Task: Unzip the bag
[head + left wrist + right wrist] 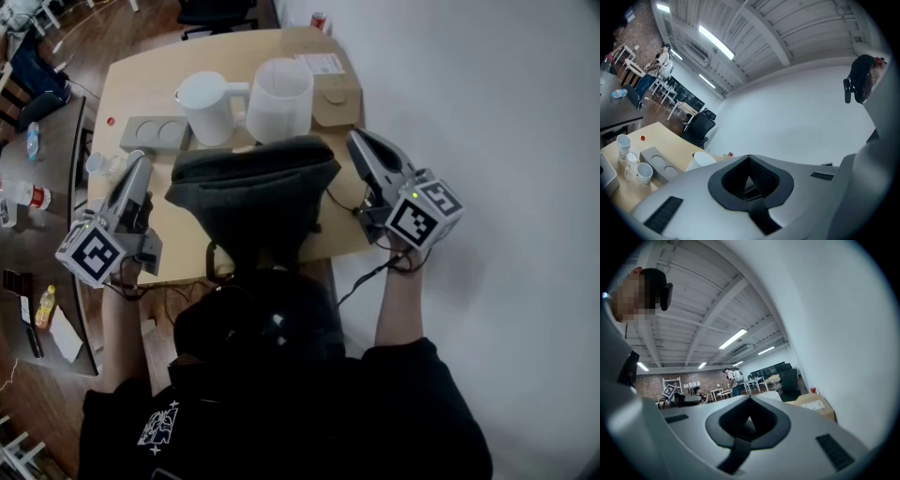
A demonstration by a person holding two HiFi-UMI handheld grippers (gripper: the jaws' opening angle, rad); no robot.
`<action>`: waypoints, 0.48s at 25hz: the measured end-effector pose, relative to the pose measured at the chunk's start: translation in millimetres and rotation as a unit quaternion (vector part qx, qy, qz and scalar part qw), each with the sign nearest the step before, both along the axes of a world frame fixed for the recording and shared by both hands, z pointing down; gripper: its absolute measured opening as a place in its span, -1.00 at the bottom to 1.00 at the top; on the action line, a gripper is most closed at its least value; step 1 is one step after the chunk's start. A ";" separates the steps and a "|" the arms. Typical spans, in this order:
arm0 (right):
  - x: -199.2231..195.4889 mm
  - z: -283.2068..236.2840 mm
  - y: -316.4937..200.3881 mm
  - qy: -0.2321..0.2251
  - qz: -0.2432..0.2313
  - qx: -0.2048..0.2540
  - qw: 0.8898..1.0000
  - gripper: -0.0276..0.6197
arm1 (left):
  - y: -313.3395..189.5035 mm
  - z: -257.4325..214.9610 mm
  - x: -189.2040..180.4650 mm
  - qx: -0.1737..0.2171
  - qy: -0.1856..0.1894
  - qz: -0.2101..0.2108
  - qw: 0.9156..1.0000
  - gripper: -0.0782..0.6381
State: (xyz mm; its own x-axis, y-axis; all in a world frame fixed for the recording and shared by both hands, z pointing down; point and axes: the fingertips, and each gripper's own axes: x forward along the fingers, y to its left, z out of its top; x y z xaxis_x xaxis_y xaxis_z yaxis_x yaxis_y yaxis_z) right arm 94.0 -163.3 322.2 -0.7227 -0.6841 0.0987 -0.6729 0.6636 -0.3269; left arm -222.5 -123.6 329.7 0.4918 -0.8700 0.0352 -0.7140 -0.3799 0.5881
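Table (141,80) of pale wood against white wall (487,112). Dark bag (253,183) at table's near edge, long side crosswise, narrow end overhanging. Left gripper (140,162), right gripper (355,139) over table's sides, clenched on nothing.

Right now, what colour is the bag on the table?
Dark grey bag, clearest in the head view.

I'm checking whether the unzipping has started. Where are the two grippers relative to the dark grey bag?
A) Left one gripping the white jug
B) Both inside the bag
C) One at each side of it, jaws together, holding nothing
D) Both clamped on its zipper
C: the head view shows the left gripper and right gripper flanking the bag, and each gripper view shows closed, empty jaws.
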 end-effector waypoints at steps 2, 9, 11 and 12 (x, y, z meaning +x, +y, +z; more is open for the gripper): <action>-10.1 -18.2 3.3 0.009 -0.009 0.024 1.000 -0.90 | -3.0 -12.5 8.9 0.014 -0.016 0.006 1.000 -0.79; -44.2 -51.5 14.6 0.034 -0.041 0.073 0.996 -0.91 | -5.5 -45.9 39.9 0.051 -0.015 0.039 0.998 -0.79; -56.2 -55.7 17.9 0.032 -0.050 0.078 0.995 -0.91 | -6.8 -50.7 47.2 0.061 -0.029 0.042 0.997 -0.79; -62.3 -57.2 19.5 0.033 -0.054 0.081 0.995 -0.91 | -7.4 -50.4 50.4 0.063 -0.034 0.043 0.996 -0.79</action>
